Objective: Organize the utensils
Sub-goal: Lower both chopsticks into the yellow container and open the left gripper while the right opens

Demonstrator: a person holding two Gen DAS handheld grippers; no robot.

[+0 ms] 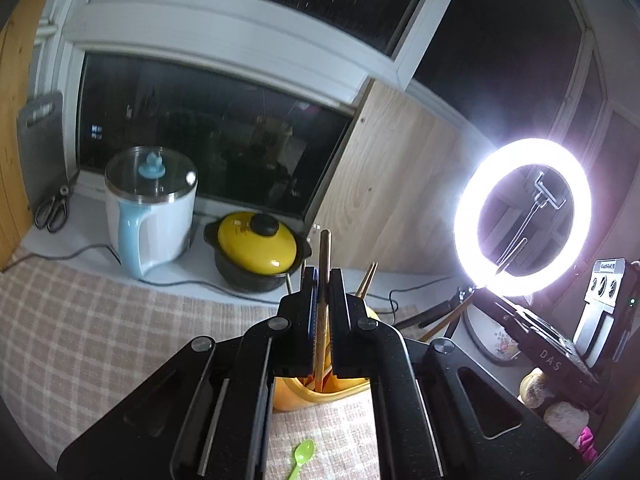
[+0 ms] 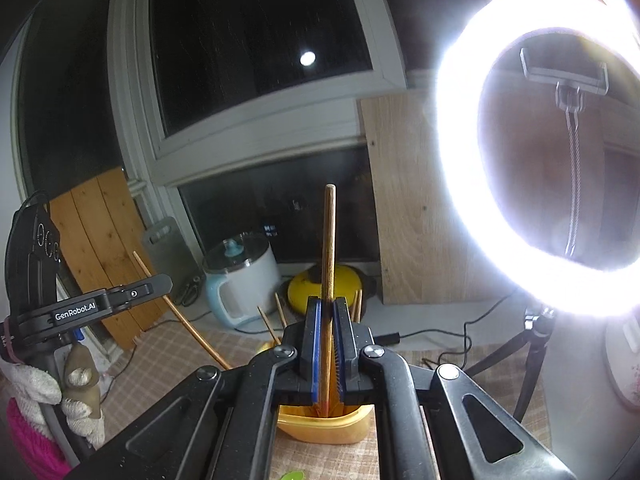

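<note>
My left gripper (image 1: 322, 276) is shut on a wooden chopstick (image 1: 325, 252) that stands nearly upright. Its lower end reaches into a yellow holder (image 1: 320, 398) on the checked cloth. More chopsticks (image 1: 368, 278) stick out of the holder behind the fingers. My right gripper (image 2: 328, 304) is shut on another upright chopstick (image 2: 330, 240), whose lower end is inside the same holder (image 2: 324, 426). In the right wrist view the left gripper (image 2: 166, 282) comes in from the left in a gloved hand (image 2: 40, 392), holding its slanted chopstick (image 2: 192, 330). A green plastic spoon (image 1: 304, 454) lies on the cloth in front of the holder.
On the sill behind stand a white-and-blue electric kettle (image 1: 152, 216), a yellow-lidded black pot (image 1: 256, 244), scissors (image 1: 52, 208) and a grey cutting board (image 1: 40, 140). A bright ring light (image 1: 524, 216) on a tripod stands to the right, with a flowered plate (image 1: 496, 344) near it. Cables run along the sill.
</note>
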